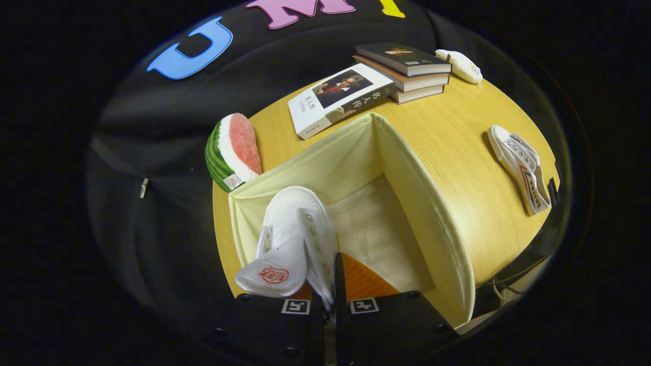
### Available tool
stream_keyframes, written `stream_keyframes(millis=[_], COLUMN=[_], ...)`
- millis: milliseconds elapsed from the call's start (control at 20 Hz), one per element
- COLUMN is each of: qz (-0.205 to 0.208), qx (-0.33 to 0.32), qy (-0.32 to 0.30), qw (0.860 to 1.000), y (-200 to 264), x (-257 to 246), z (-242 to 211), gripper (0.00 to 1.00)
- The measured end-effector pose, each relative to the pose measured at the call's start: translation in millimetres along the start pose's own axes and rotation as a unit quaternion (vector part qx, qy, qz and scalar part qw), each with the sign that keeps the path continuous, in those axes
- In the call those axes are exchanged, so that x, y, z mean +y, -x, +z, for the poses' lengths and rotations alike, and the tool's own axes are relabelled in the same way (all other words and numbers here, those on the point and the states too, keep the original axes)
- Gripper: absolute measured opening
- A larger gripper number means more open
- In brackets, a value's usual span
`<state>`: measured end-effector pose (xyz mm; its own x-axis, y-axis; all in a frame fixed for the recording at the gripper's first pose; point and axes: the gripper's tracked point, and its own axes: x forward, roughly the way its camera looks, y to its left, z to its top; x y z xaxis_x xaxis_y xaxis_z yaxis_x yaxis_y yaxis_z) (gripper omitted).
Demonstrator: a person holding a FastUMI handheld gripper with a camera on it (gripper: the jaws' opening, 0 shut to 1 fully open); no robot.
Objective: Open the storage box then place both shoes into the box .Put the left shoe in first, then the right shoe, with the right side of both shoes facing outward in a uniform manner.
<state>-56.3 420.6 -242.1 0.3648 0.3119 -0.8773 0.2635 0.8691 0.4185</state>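
Observation:
A cream fabric storage box (437,213) stands open on the wooden table, seen from above. My gripper (330,287) hangs over the box's near-left part, shut on the eyelet edge of a white canvas shoe (292,239). That shoe points toe-down into the box along its left wall, its tongue with a red logo flopped toward me. The second white shoe (519,165) lies on its side on the table to the right of the box, near the table's right edge. The box's floor beside the held shoe is bare.
A watermelon-slice toy (233,151) leans at the box's far-left corner. A white book (339,99) lies beyond the box, with a stack of books (407,71) behind it and a small white device (460,65) at the far edge. Cables hang off the table's right side.

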Motion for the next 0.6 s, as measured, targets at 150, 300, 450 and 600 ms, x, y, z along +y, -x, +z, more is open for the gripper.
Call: stream_keyframes(millis=[150,300,450,600], qz=[0.065,0.083,0.106,0.124], qx=[-0.014,-0.045,-0.057,-0.069], qy=[-0.001,0.045,0.069,0.106], qw=[0.998,0.995,0.990,0.984], y=[5.4,20.0,34.4,52.0], x=[28.3,38.6,41.9,31.0], z=[6.6,24.4,32.6,43.9], gripper=[0.58,0.98,0.98,0.98])
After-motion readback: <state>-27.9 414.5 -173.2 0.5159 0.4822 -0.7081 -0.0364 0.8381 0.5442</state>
